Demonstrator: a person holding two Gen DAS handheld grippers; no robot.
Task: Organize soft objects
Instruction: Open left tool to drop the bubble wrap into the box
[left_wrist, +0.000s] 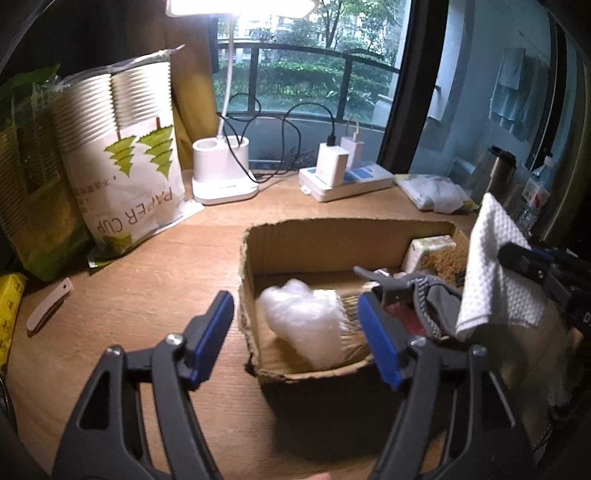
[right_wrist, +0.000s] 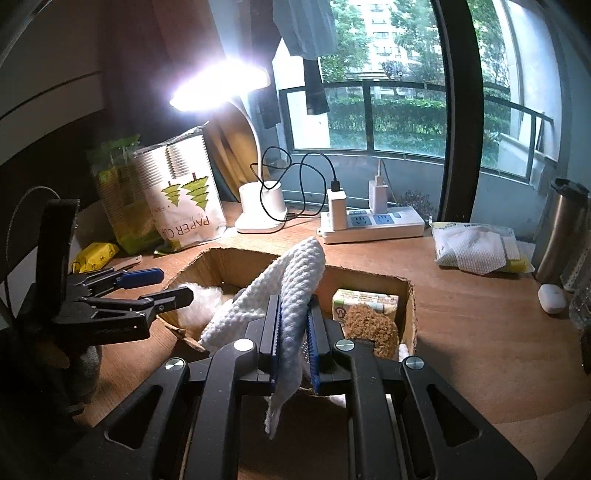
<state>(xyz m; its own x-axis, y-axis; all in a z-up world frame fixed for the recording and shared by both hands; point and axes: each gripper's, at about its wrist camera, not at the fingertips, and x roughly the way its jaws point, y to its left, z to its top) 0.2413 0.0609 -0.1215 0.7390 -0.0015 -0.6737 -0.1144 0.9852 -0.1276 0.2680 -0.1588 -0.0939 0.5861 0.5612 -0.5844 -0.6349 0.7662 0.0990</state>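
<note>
On the wooden desk stands an open brown cardboard box. At its left end lies a crumpled clear plastic bag, then a grey glove, and at the right end a small green-and-white tissue pack with a brown fuzzy pad against it. The left gripper hangs half open over the bag, holding nothing. The right gripper is clamped on a white waffle-weave cloth above the box.
</note>
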